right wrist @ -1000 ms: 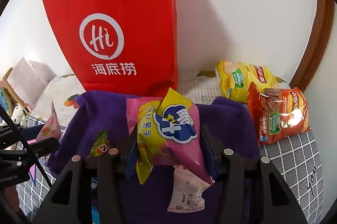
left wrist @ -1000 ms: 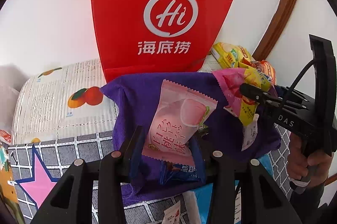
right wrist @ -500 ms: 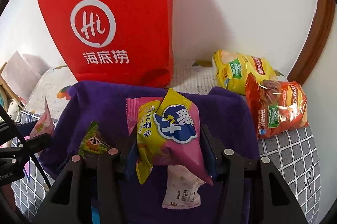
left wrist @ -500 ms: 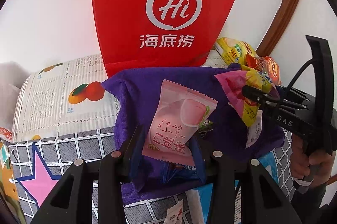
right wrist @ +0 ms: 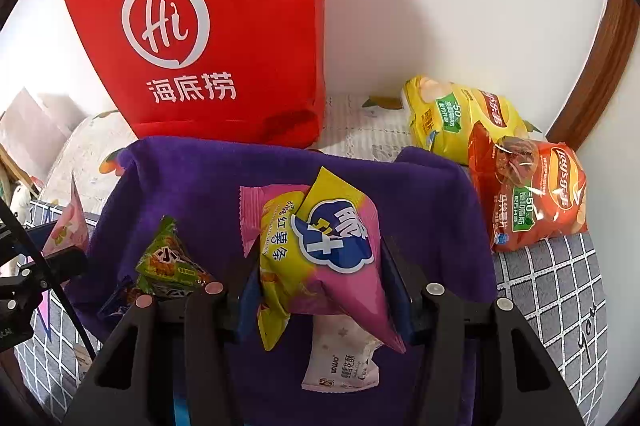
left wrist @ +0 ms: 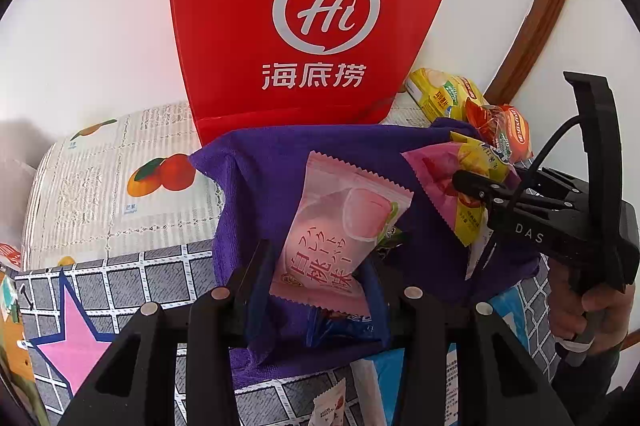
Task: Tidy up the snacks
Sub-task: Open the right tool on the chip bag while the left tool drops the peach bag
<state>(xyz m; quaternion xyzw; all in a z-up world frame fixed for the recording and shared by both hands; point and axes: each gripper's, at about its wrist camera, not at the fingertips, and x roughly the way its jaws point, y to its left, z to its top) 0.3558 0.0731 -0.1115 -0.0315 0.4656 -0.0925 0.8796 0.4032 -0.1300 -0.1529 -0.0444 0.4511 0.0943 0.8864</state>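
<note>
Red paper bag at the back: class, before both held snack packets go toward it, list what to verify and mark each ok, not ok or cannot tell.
1. Left gripper shut on the pale pink peach packet: ok.
2. Right gripper shut on the yellow and pink sweet potato packet: ok.
3. Red paper bag standing upright: ok.
4. Bag mouth open: cannot tell, top is out of view.
5. Grippers apart from each other: ok.
6. Snacks left on the purple cloth, such as the green packet: not ok, still there.
</note>
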